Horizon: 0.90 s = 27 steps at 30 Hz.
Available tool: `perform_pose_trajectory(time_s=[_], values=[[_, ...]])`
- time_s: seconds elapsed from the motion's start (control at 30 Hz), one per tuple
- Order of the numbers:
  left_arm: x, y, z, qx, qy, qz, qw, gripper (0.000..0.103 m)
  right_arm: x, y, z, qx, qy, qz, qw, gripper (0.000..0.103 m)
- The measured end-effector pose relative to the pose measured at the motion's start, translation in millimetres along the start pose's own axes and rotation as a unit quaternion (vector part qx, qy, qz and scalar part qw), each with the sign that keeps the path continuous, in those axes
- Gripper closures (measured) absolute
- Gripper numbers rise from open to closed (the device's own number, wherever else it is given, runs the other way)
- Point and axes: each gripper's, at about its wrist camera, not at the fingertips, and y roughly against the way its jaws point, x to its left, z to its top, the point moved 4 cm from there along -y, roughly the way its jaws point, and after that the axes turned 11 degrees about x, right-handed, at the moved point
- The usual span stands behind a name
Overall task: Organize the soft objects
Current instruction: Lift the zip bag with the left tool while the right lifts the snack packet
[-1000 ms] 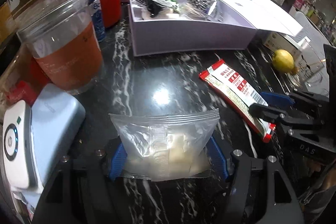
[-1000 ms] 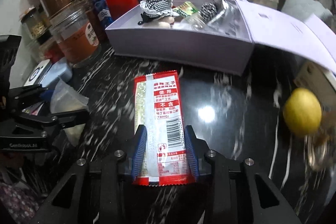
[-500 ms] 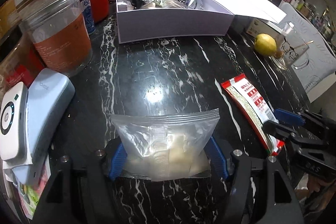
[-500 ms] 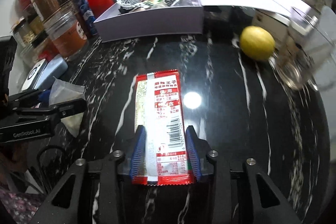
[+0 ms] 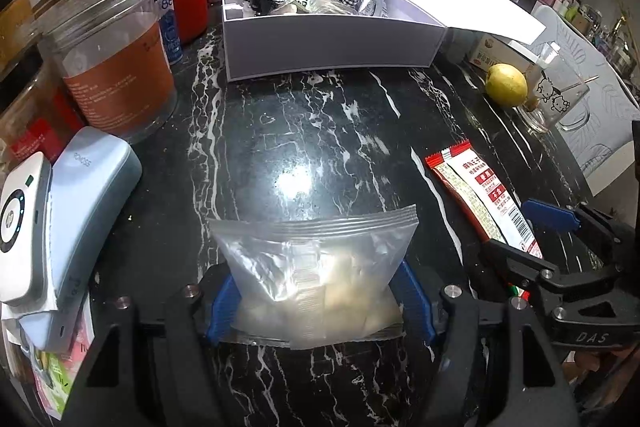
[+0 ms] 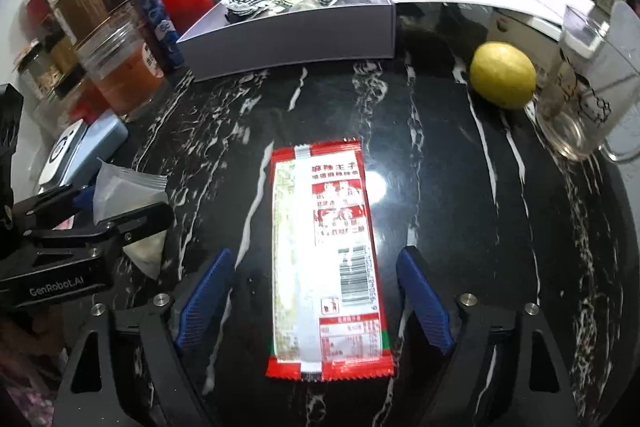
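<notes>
- Two grippers are seen over the black counter point(image 6: 460, 187).
- Left gripper point(image 5: 318, 301): jaws are closed on a clear bag point(image 5: 316, 267).
- Right gripper point(image 6: 314, 303): jaws are spread wide, and a red packet point(image 6: 324, 259) lies untouched between them.

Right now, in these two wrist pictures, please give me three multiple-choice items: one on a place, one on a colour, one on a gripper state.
1. Where does the lemon lie?
A. inside the white box
B. on the black table, beside the glass mug
C. on the blue case

2. Which colour borders the snack packet?
A. red
B. blue
C. yellow

3. How does the right gripper stand?
A. shut on the packet
B. shut on the lemon
C. open, a finger on each side of the packet

Answers: 1 B, the lemon rests on the black table next to the glass mug. 2 A, its edges are red. 3 C, both blue pads stand clear of the packet, while the left gripper clamps the clear zip bag.
</notes>
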Motion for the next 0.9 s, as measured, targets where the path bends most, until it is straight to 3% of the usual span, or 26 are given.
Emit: perform_pose_trajectory(time_s=[0.1,0.3,0.37,0.43,0.57,0.67,0.9], values=[[-2,-1,0,0.002,-0.01,0.009,0.9999,0.034,2,-1,0,-0.002,0.009,-0.012,1.0,0.017],[-5,-3,1,-0.004,-0.024,0.022,0.9995,0.034,2,1,-7,-0.024,0.03,-0.037,0.999,0.028],[-7,-3,0,-0.007,-0.029,0.03,0.9991,0.034,3,2,-11,-0.031,0.036,-0.053,0.997,0.036],[-8,-3,0,-0.01,-0.033,0.033,0.9989,0.034,3,4,-13,-0.036,0.035,-0.064,0.997,0.051],[-7,-2,1,-0.012,-0.031,0.023,0.9992,0.035,-1,7,-14,-0.047,0.026,-0.053,0.997,0.056],[-8,0,2,-0.015,-0.037,0.009,0.9992,0.035,-7,11,-15,-0.05,0.006,-0.018,0.999,0.057],[-16,17,4,-0.045,-0.062,0.017,0.9969,0.037,-12,21,-28,-0.055,-0.023,0.007,0.998,0.058]])
